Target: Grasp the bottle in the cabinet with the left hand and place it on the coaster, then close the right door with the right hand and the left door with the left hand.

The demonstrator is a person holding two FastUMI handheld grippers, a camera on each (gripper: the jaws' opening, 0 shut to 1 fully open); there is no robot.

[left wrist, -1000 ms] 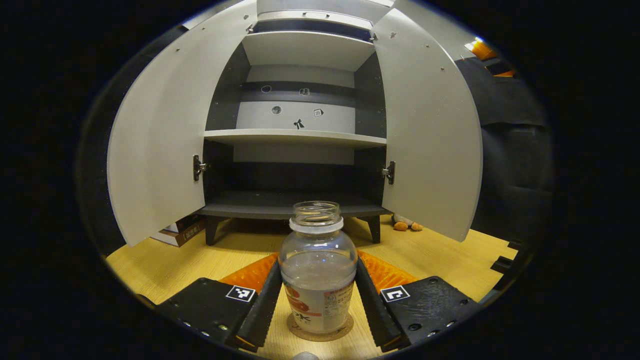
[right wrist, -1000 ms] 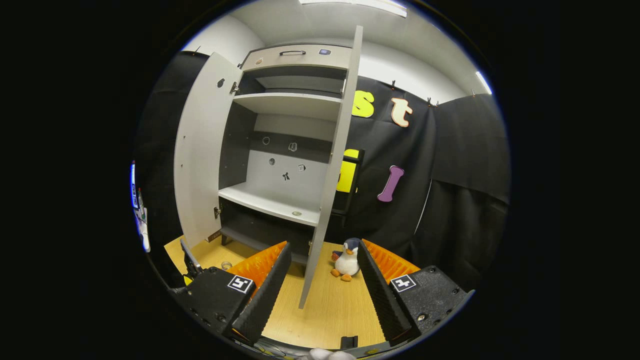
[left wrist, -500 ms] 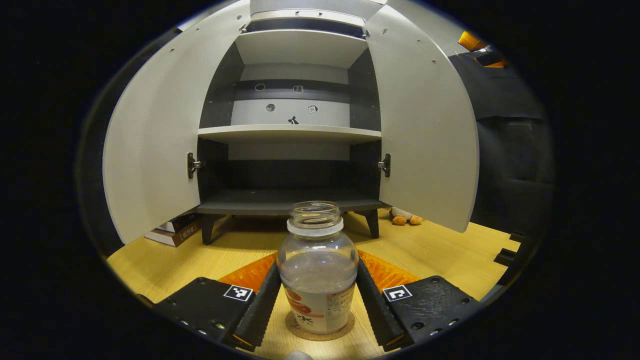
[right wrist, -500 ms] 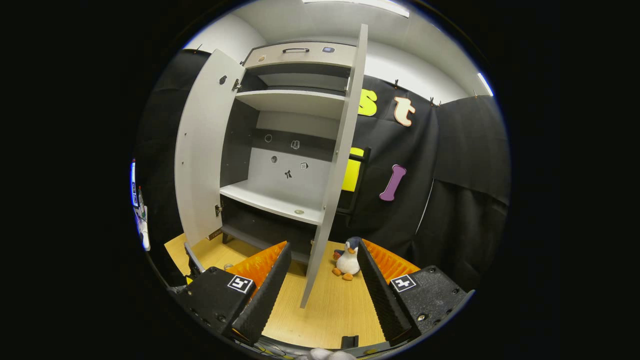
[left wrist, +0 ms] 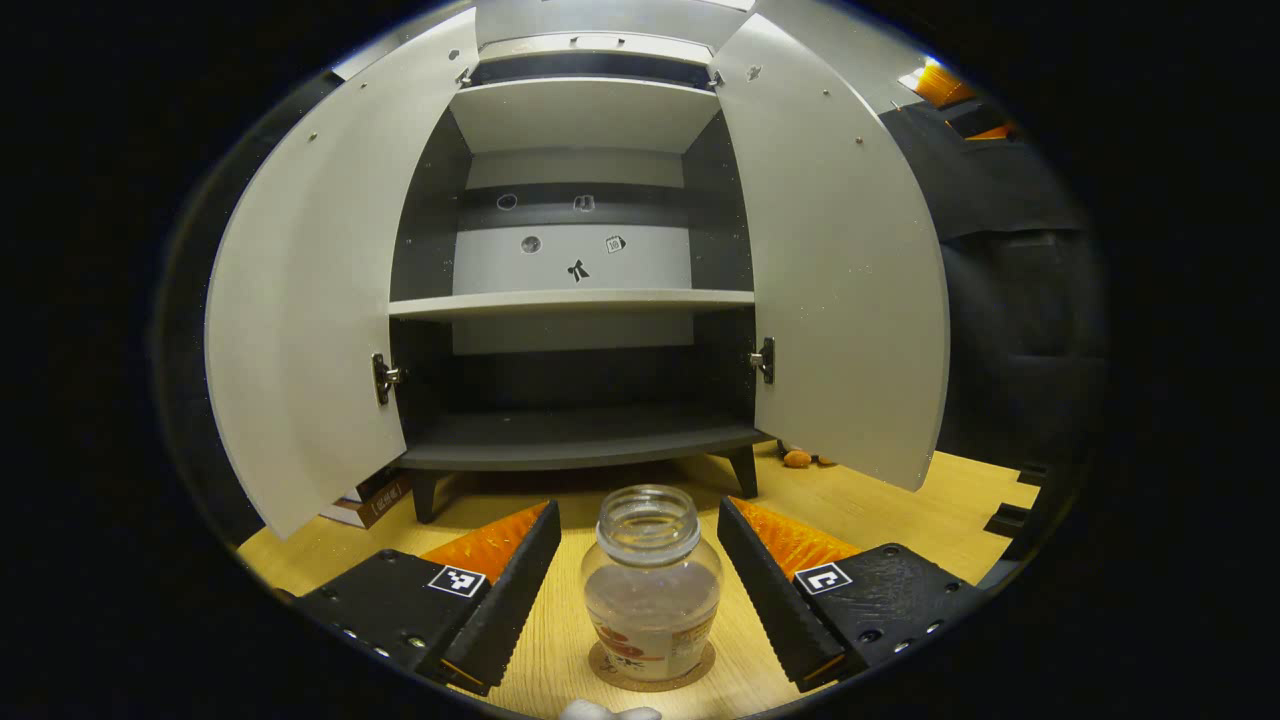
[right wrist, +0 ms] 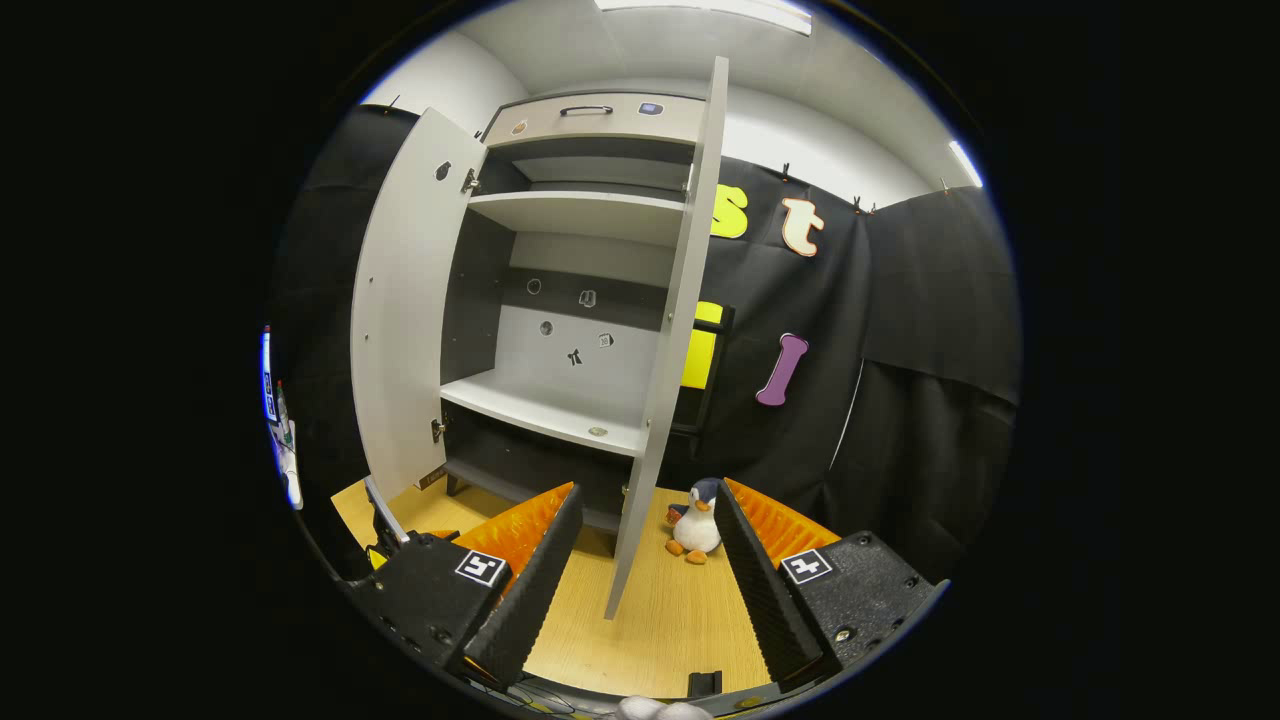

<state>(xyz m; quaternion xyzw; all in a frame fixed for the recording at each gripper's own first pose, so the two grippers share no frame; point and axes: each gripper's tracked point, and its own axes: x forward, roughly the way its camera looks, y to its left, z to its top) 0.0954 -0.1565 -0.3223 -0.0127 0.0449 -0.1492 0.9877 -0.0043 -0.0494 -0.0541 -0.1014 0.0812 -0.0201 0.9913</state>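
clear glass, uncapped and part filled with water: the bottle [left wrist: 652,582] stands upright on the round cork coaster [left wrist: 651,668] on the wooden tabletop [left wrist: 960,510], low in the left gripper view. the left gripper [left wrist: 637,528] has its fingers spread wide, one on each side of the bottle, with a gap of bare wood between each finger and the glass, so nothing is pinched. past the bottle stands the cabinet [left wrist: 572,300] on short dark legs, both doors swung out toward the camera: the left door [left wrist: 310,300] on one side and the right door [left wrist: 840,290] on the other. its dark bottom shelf and pale middle shelf are bare, and small stickers dot the back panel. a book [left wrist: 370,490] lies under the left door's lower corner.

in the right gripper view the right gripper [right wrist: 640,515] is likewise spread open and grips nothing; the right door [right wrist: 668,340] is seen edge on, its lower end hanging between the two fingers but farther off, apart from them. just beyond the door's foot a small plush penguin [right wrist: 694,522] sits on the tabletop. farther back the open cabinet [right wrist: 560,300] shows its shelves, with the left door [right wrist: 405,310] standing open at its far side and a drawer with a handle across the top.
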